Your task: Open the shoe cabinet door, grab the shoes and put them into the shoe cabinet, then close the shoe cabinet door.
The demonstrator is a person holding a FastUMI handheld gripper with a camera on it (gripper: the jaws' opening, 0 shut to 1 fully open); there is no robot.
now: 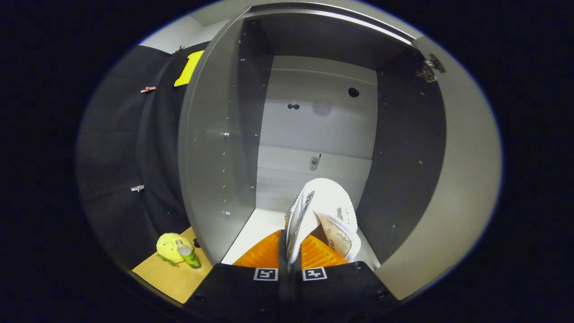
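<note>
Gripper [289, 262], lower centre of frame: ribbed fingers [262, 255] pinching edge of white knit shoe [329, 211], jaws nearly closed on thin rim. Shoe hanging inside open grey shoe cabinet [318, 130], just above pale smooth floor panel. Door [457, 179] standing open, right. Lower left: fuzzy yellow plush toy [169, 246], small green bottle [188, 255] sitting on wooden table [172, 278].

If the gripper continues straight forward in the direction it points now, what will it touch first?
The gripper, shut on the white shoe, points into the open shoe cabinet. Probably the shoe would meet the cabinet's pale back panel first; nothing visible stands before it, but depth is unclear.
</note>
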